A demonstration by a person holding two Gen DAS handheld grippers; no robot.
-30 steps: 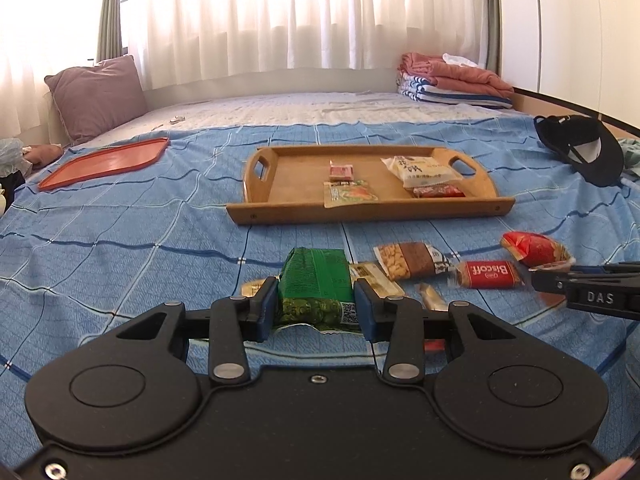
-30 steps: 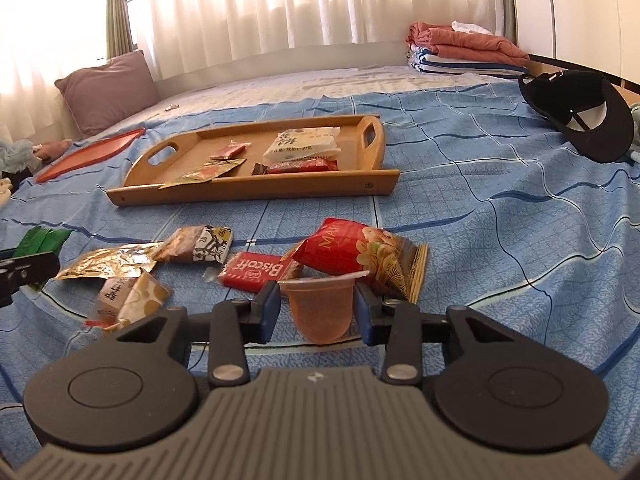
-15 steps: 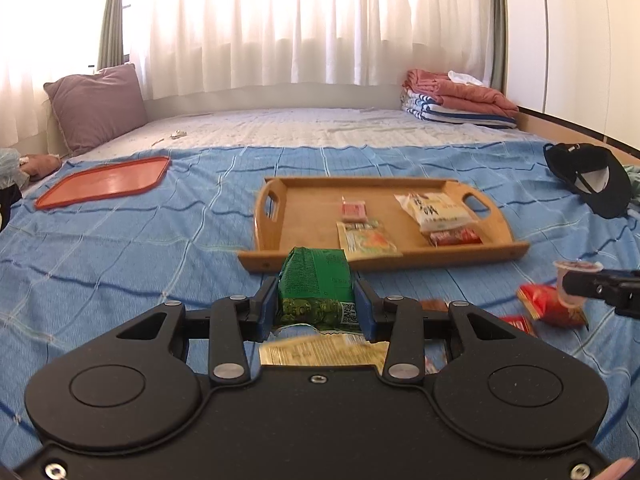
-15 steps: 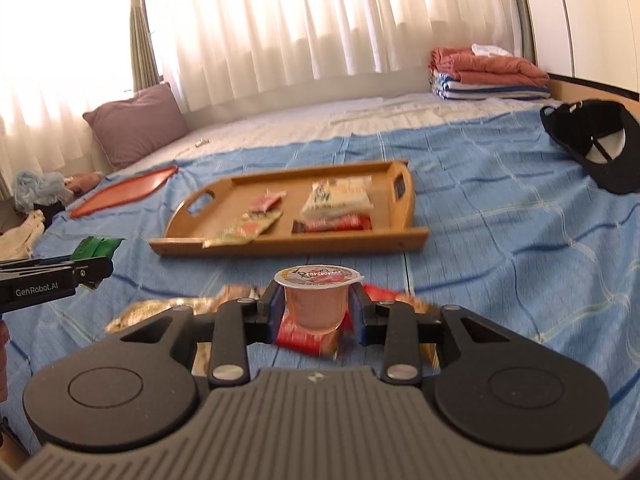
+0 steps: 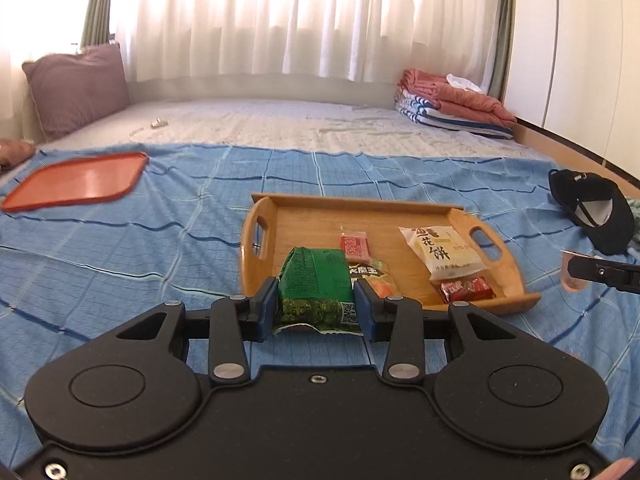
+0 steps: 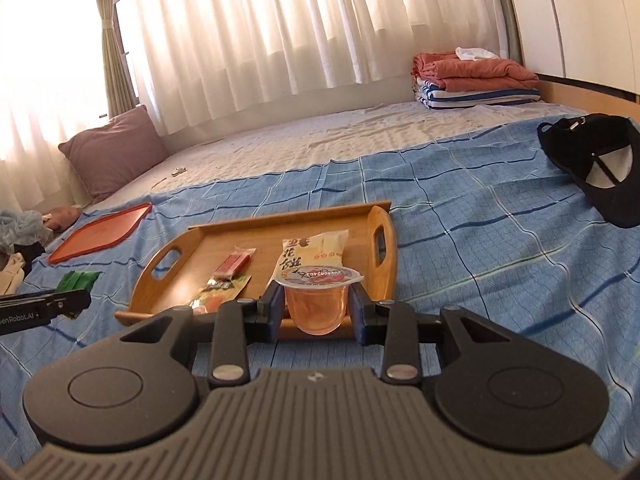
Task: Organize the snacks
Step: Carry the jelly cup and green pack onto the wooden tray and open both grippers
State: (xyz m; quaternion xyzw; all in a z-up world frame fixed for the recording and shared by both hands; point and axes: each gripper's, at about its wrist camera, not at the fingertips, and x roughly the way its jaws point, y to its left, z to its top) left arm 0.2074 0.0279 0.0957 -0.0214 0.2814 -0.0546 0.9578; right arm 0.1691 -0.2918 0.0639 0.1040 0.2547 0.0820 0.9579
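My left gripper (image 5: 316, 306) is shut on a green snack packet (image 5: 314, 280), held in the air just short of the wooden tray's (image 5: 516, 306) near left corner. Over the tray's near edge (image 6: 132, 314), my right gripper (image 6: 316, 308) is shut on a sealed orange jelly cup (image 6: 318, 300). The tray holds a white pastry packet (image 5: 440, 250), a small pink packet (image 5: 354, 244), a red wrapped candy (image 5: 466, 288) and an orange-green sachet (image 6: 218, 296). In the right wrist view the left gripper with the green packet (image 6: 78, 282) shows at the left edge.
The tray sits on a blue checked blanket (image 5: 160, 240) on a bed. A flat red tray (image 5: 76, 180) lies far left, a black cap (image 5: 592, 208) right, folded towels (image 5: 452, 108) at the back right, and a purple pillow (image 5: 76, 84) at the back left.
Both grippers rose off the blanket with their snacks and moved toward the wooden tray. The right gripper took hold of the jelly cup. The loose snacks on the blanket dropped out of view.
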